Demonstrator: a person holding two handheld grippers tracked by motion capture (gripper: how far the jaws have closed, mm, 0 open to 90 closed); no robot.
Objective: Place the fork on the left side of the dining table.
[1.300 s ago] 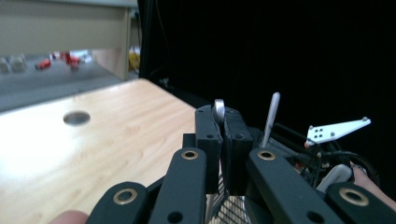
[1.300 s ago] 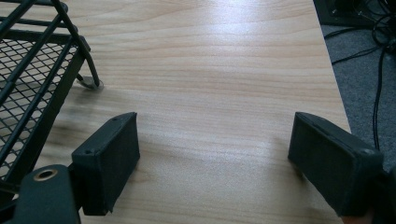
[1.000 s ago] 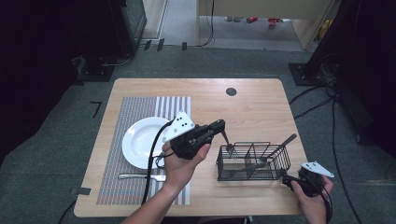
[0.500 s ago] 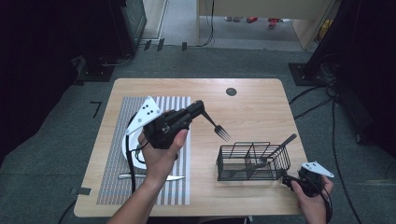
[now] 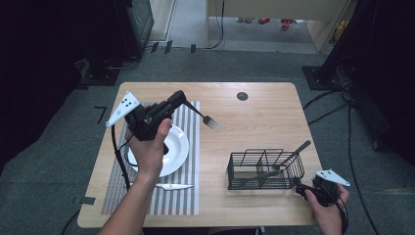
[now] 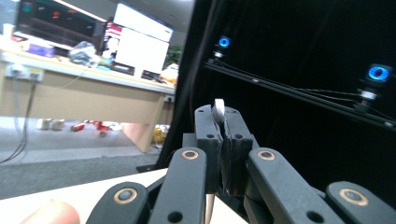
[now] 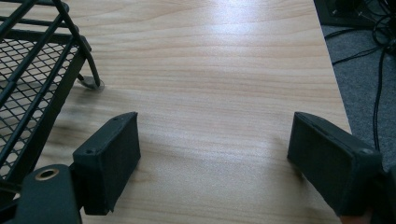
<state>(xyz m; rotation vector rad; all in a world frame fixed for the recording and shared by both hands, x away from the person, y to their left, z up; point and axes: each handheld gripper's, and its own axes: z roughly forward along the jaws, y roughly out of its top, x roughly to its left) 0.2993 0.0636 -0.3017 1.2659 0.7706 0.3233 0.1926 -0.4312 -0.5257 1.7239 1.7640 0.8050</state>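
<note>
Left gripper (image 5: 182, 99) is held above the far-left part of the light wooden table (image 5: 254, 122), over the far edge of the grey striped placemat (image 5: 188, 196). Its jaws are clenched on the handle of a silver metal fork (image 5: 208, 118). The fork runs out from the jaw tips toward the right and slightly nearer, tines outermost, off the table surface and over bare wood just right of the placemat. In the left gripper view the two black pads (image 6: 233, 149) are pressed together with the pale edge of the fork handle (image 6: 218, 108) showing between them at the top.

A round white plate (image 5: 178, 147) lies on the placemat, partly covered by the left hand (image 5: 149, 147). A white knife-shaped utensil (image 5: 171, 186) lies on the placemat just near of the plate.

A black wire-mesh cutlery basket (image 5: 264, 170) stands on the near-right part of the table, well apart from the fork. A dark-handled utensil (image 5: 293, 152) leans out of its right compartment toward the far right.

Right gripper (image 5: 304, 190) rests at the near-right table edge, just beside the basket's near-right corner. Its jaws stand released and wide apart, with bare wood between them in the right gripper view (image 7: 212, 161); the basket's mesh wall (image 7: 28, 79) sits to the left there.
</note>
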